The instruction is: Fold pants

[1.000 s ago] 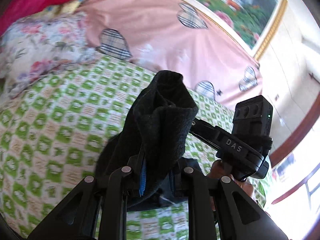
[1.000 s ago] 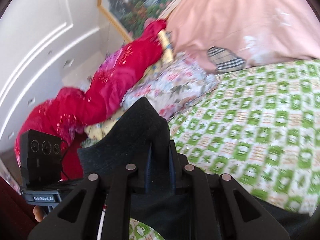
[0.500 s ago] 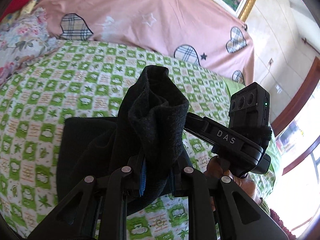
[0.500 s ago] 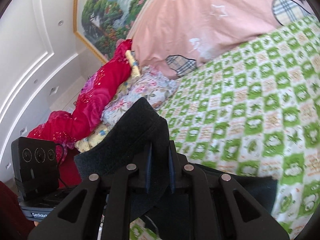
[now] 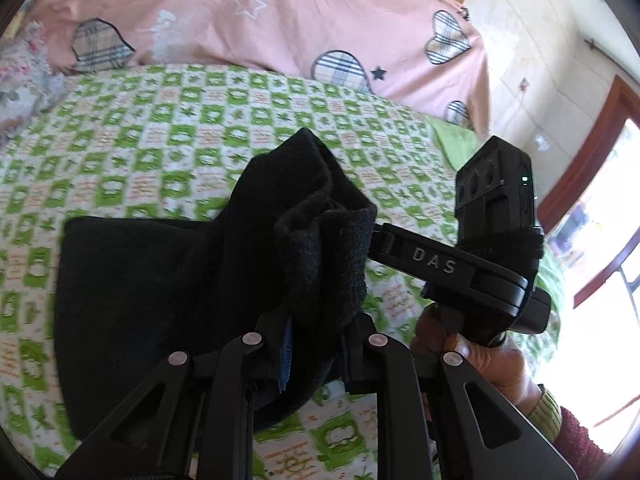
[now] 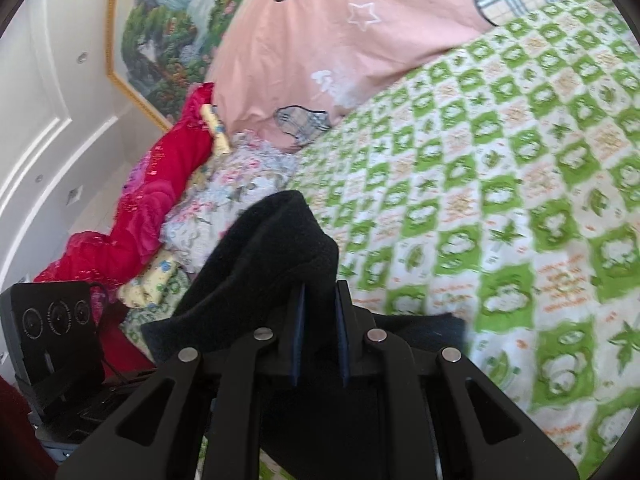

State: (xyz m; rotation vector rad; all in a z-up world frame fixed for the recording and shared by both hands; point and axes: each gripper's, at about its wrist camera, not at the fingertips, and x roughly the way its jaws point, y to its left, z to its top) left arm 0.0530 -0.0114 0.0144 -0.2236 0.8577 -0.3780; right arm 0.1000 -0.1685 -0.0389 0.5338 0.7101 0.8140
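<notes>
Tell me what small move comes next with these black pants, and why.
Probably lower both grippers onto the bedspread to lay the fold down: the left gripper and the closing right gripper each pinch a raised bunch of the black pants, while the rest lies flat.

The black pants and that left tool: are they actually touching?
Touching. In the left wrist view the pants are bunched between the left tool's fingers, which pinch the fabric while the rest drapes onto the bed.

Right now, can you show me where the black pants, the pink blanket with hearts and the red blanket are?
black pants (image 5: 168, 280), left wrist view, on the flat part lying on the bed.
pink blanket with hearts (image 5: 280, 20), left wrist view, on plain pink cloth.
red blanket (image 6: 160, 184), right wrist view, on its middle fold.
</notes>
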